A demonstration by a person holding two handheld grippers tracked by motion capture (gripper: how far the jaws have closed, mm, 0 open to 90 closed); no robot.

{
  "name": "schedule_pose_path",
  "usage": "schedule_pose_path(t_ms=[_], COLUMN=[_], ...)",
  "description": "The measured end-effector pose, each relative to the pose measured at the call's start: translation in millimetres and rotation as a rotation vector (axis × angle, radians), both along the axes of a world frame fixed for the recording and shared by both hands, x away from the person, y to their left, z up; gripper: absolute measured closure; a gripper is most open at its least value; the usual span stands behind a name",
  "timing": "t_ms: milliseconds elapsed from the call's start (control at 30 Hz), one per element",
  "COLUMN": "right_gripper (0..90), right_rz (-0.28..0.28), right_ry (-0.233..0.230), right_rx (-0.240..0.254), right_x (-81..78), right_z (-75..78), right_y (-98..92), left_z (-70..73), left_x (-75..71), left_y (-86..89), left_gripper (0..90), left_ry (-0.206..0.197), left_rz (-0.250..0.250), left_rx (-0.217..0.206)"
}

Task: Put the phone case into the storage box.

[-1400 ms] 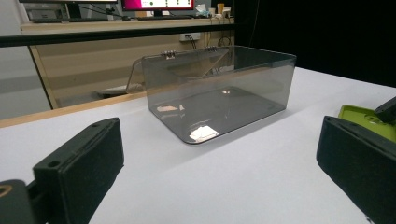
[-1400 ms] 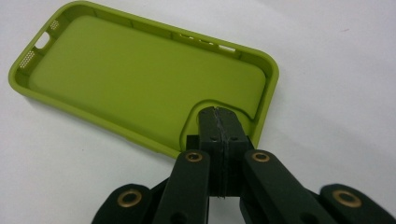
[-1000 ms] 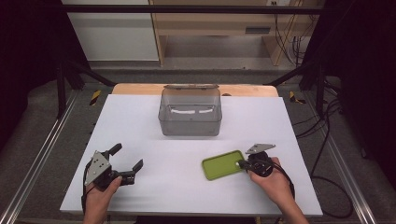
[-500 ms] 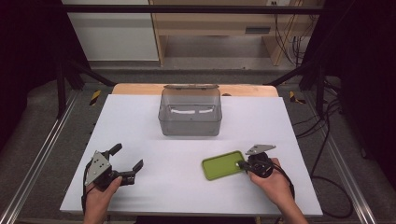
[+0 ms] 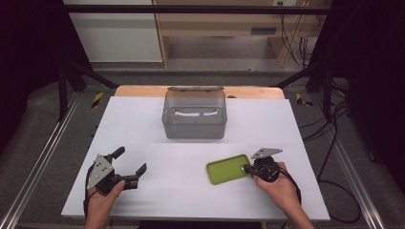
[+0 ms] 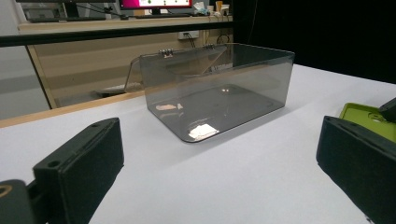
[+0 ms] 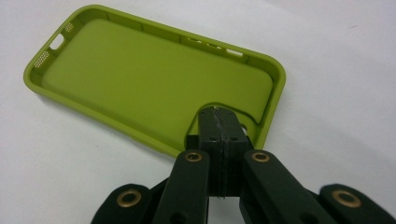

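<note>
A lime-green phone case (image 5: 228, 168) (image 7: 154, 88) lies hollow side up on the white table (image 5: 143, 124), front right. My right gripper (image 5: 246, 168) (image 7: 219, 116) is shut, its two jaws pressed flat together. Its tips sit at the case's camera cutout on the near end, and I see nothing green between the pads. My left gripper (image 5: 130, 160) (image 6: 219, 140) rests at the front left, jaws wide open with nothing between them. It points toward a clear smoky plastic box (image 5: 194, 114) (image 6: 219, 93) at the table's far middle.
The box's hinged lid (image 5: 195, 88) stands open behind it, and the box looks empty. A wooden strip (image 5: 143, 90) runs along the table's far edge. Metal rails (image 5: 43, 157) flank the table, and cables (image 5: 329, 138) trail on the floor at the right.
</note>
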State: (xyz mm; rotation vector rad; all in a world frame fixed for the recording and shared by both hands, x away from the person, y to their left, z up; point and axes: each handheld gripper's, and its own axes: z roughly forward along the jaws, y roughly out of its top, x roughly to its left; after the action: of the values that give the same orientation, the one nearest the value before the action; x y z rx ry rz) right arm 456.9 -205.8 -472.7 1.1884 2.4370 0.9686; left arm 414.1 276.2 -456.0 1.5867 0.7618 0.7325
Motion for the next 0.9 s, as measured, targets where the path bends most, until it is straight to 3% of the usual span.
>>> schedule_pose_path(t_ms=[900], right_gripper=[90.0], right_rz=[0.002], right_ry=[-0.003], right_rx=[0.009], right_x=[-5.2], right_z=[-0.5], right_y=[0.3], left_z=[-0.1], left_x=[-0.1], left_y=[-0.6], left_gripper=[0.6], left_ry=[0.002], left_rz=[-0.003], left_rx=[0.003])
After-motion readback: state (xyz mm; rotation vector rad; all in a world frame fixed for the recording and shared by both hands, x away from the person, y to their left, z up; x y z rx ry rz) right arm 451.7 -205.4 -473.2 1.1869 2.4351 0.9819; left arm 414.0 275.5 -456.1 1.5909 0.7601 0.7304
